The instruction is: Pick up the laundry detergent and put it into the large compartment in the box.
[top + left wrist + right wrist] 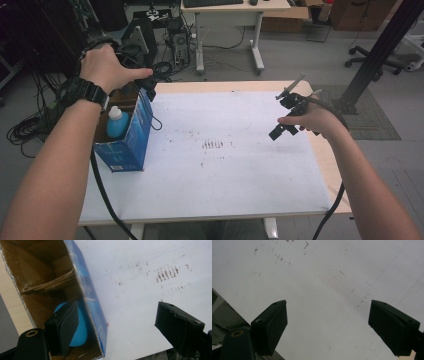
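A: Quick one. Your left gripper: jaws spread wide, nothing pinched. One jaw hangs over the open box, the other over the white table cover.

B: And the bottle?

A: Blue bottle with a white cap stands upright inside the blue cardboard box, near the end of the box closer to you. In the left gripper view you see its blue body just behind the jaw on the left, down in the box; the jaw isn't pressing it as far as I can tell.

B: Your right side?

A: Right gripper, jaws spread too, nothing between them, bare white cover under them. In the high view your right hand holds it above the right part of the table, well apart from the box.

B: Box location?

A: At the table's left edge, open top up. Your left hand is above its far end. Dark scuff marks mid-cover, between box and right gripper.
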